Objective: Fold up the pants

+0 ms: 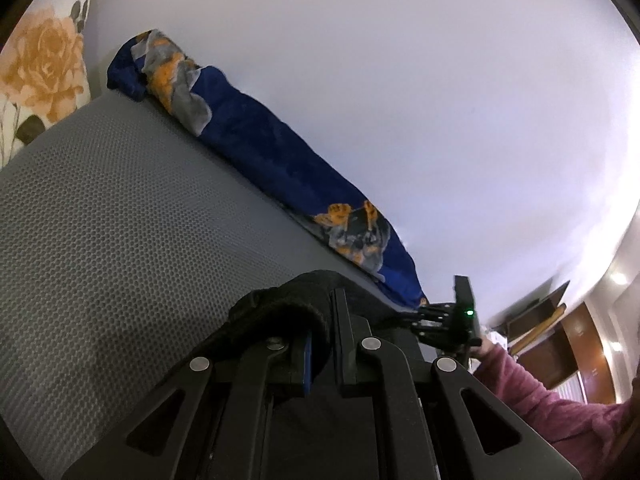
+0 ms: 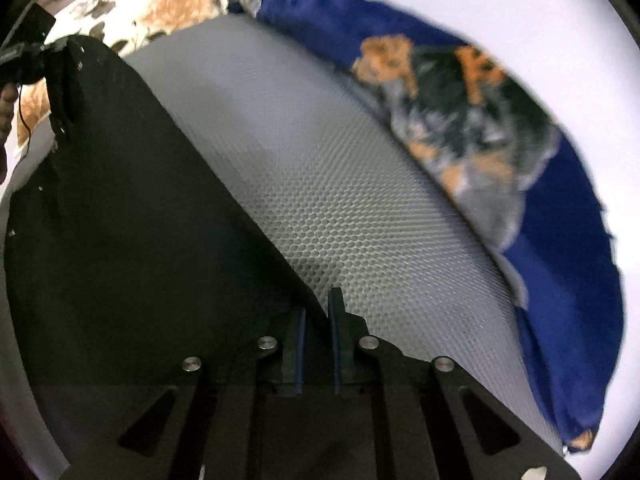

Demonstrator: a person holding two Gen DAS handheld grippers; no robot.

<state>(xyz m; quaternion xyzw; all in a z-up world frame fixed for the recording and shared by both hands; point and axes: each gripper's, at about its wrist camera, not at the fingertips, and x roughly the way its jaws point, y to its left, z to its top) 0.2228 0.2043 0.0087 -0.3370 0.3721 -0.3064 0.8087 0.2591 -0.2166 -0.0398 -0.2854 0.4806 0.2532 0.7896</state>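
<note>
The black pants [image 2: 120, 208] hang stretched between both grippers above a grey honeycomb mat [image 2: 320, 168]. My right gripper [image 2: 318, 312] is shut on one edge of the pants. My left gripper [image 1: 320, 320] is shut on a bunched black edge of the pants [image 1: 280, 304]. The mat also shows in the left wrist view [image 1: 120, 220]. The right gripper appears in the left wrist view [image 1: 460, 320], held by a hand in a pink sleeve. The left gripper shows at the far left of the right wrist view [image 2: 24, 52].
A rolled blue blanket with orange flowers [image 1: 260, 148] lies along the mat's far edge by a white wall; it also shows in the right wrist view [image 2: 500, 140]. A flowered pillow [image 1: 40, 72] sits at the far left. Brown wooden furniture [image 1: 560, 344] stands at right.
</note>
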